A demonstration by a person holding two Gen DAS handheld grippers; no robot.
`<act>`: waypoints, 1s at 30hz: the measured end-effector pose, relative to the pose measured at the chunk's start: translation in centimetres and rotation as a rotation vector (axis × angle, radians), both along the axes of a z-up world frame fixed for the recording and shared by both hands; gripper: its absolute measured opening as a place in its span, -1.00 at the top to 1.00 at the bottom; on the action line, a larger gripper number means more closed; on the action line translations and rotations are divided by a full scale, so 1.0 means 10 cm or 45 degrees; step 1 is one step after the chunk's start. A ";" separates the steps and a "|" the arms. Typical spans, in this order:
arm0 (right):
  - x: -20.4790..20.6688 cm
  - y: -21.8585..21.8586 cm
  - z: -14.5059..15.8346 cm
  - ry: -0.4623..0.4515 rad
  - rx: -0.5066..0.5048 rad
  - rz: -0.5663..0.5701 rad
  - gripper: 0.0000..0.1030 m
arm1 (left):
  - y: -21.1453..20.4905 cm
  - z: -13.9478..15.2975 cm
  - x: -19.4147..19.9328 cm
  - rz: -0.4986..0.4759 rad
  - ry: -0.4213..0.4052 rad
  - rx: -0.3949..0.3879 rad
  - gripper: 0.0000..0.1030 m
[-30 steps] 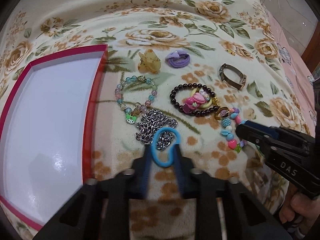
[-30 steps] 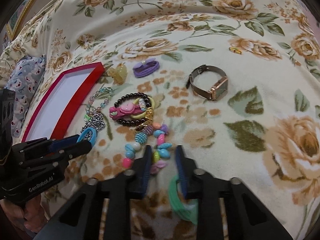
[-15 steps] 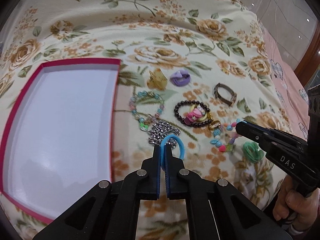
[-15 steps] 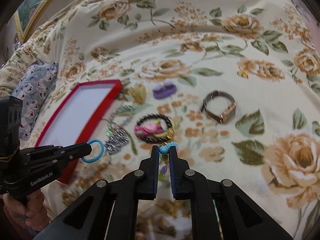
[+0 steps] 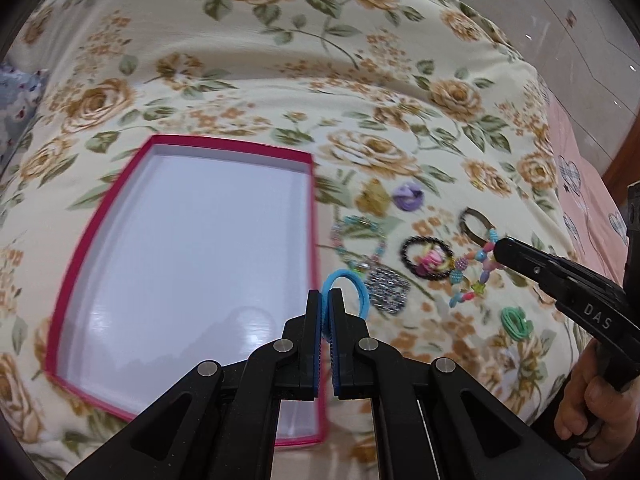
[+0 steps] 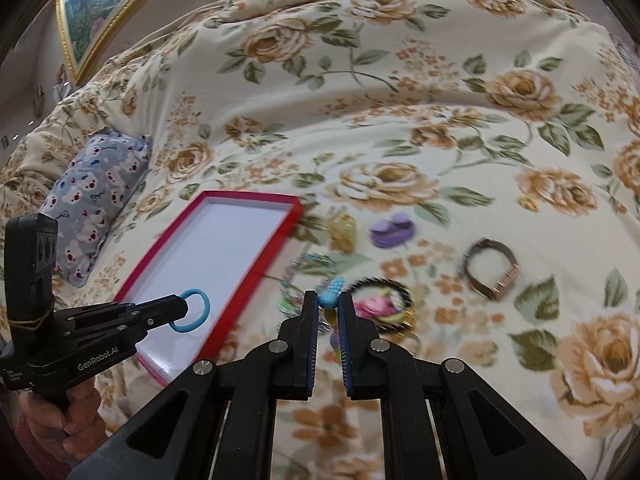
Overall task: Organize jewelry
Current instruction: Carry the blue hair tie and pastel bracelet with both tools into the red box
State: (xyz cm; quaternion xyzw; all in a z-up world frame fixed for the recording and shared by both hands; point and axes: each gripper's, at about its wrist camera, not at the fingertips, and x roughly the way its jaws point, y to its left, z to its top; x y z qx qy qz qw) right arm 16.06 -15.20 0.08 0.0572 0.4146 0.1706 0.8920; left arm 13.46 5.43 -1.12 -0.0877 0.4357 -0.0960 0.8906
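A bed with a flowered cover [image 5: 360,60] holds a red box [image 5: 310,200] with a white inside. The left gripper [image 5: 328,300] is closed on a blue hair ring [image 5: 352,280], above the box's right edge. The right gripper [image 6: 328,300] is closed on a colourful bead bracelet [image 5: 476,272], which hangs over the other jewelry: a dark bead bracelet [image 5: 408,252], a chain [image 5: 388,292], a watch [image 6: 492,272].

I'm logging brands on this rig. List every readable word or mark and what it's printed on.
"DAS": white letters on the right gripper body, seen in the left wrist view.
"GenRobot.AI": white letters on the left gripper body, seen in the right wrist view.
A small label strip below "GenRobot.AI" is too small to read.
No other text is visible.
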 end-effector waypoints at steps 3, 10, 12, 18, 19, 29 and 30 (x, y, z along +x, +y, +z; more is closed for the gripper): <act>0.06 0.17 0.04 -0.015 0.015 0.046 0.83 | 0.13 0.03 0.00 0.042 0.000 0.004 0.95; 0.24 0.56 0.07 -0.028 0.059 0.147 0.83 | 0.42 0.05 0.05 0.136 0.004 0.011 0.96; 0.30 0.66 0.05 -0.022 0.071 0.167 0.83 | 0.49 0.03 0.08 0.162 0.007 0.020 0.95; 0.52 1.00 0.00 -0.011 0.102 0.239 0.83 | 0.66 -0.05 0.28 0.228 0.038 0.046 0.95; 0.56 1.06 -0.01 -0.012 0.106 0.250 0.83 | 0.68 -0.07 0.33 0.237 0.045 0.056 0.95; 0.94 1.50 -0.29 0.052 0.176 0.310 0.83 | 0.90 -0.30 0.94 0.314 0.112 0.081 0.95; 0.98 1.51 -0.34 0.065 0.170 0.307 0.83 | 0.91 -0.33 0.99 0.317 0.119 0.085 0.95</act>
